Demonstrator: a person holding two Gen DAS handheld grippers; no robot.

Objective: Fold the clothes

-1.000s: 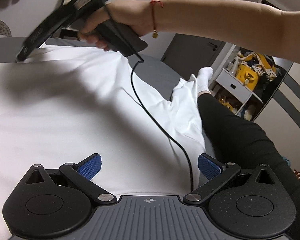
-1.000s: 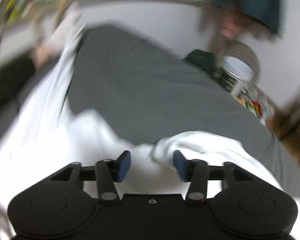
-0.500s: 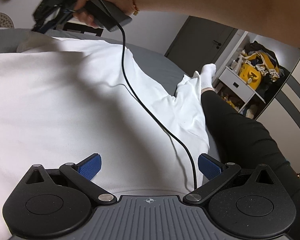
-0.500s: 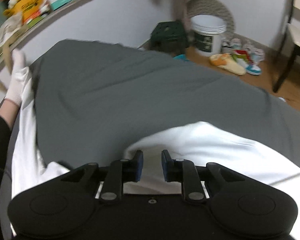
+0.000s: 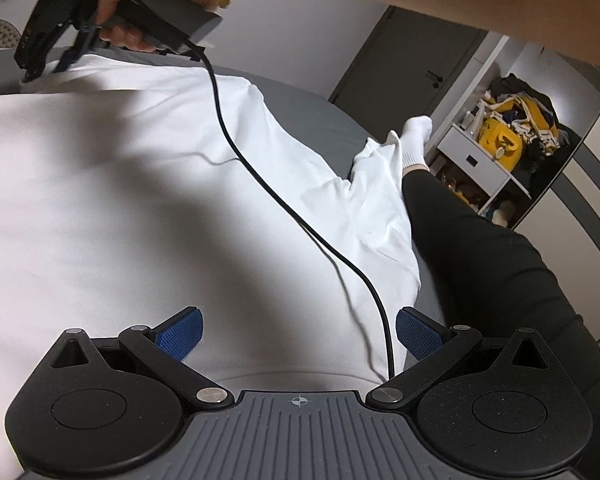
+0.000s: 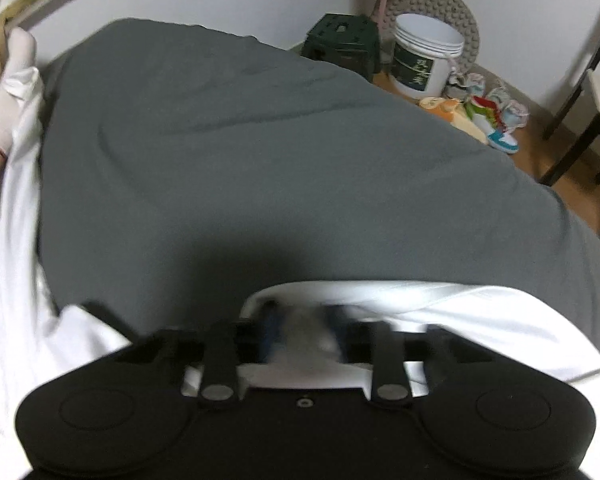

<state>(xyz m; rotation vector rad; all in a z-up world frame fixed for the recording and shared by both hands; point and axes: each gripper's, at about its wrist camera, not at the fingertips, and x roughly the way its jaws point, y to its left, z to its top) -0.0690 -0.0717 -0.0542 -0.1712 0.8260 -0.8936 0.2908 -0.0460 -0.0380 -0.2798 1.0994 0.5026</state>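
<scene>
The white shirt, spread on the grey bed, looks light and limp, best pinched at an edge: the left gripper gapes empty over it, while the right gripper is at its far edge, too blurred to tell its state.

Open grey bed sheet far of white garment: unobstructed. Black cable draped diagonally across garment, centre to near right. Leg in black and white sock bordering garment's right edge. Bucket, stool, shoes on floor beyond bed.
</scene>
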